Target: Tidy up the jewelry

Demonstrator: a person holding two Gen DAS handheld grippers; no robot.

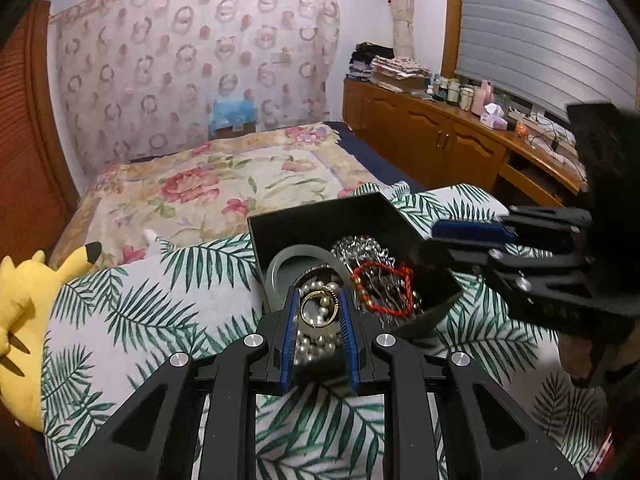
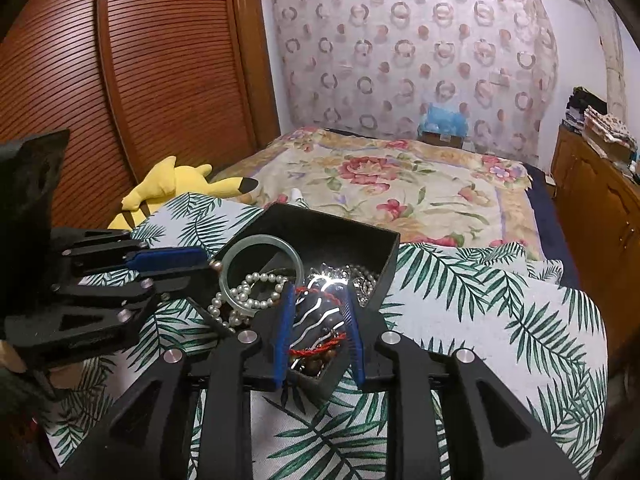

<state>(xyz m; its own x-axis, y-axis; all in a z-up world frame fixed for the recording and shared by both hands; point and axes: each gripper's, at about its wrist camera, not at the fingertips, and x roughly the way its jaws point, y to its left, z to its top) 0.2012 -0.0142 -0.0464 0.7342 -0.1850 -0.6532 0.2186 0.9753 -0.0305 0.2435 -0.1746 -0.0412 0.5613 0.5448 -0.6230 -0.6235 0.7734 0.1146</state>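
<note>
A black jewelry box (image 1: 320,216) (image 2: 320,228) sits on a palm-leaf cloth. It holds a pale green bangle (image 1: 280,264) (image 2: 240,248), a pearl strand (image 1: 316,344) (image 2: 256,292), a red cord bracelet (image 1: 380,288), silver chains (image 1: 360,248) and a gold ring (image 1: 316,308). My left gripper (image 1: 318,300) is over the box's near corner, its fingers close on either side of the gold ring. My right gripper (image 2: 318,300) is over the box's other near corner, its fingers around a dark oblong piece with silver lines (image 2: 320,320); contact is unclear.
A yellow plush toy (image 1: 24,312) (image 2: 168,188) lies left of the cloth. A floral bedspread (image 1: 208,184) lies beyond the box. A wooden dresser (image 1: 440,136) with bottles stands at the right, and a wooden wardrobe (image 2: 120,80) at the left.
</note>
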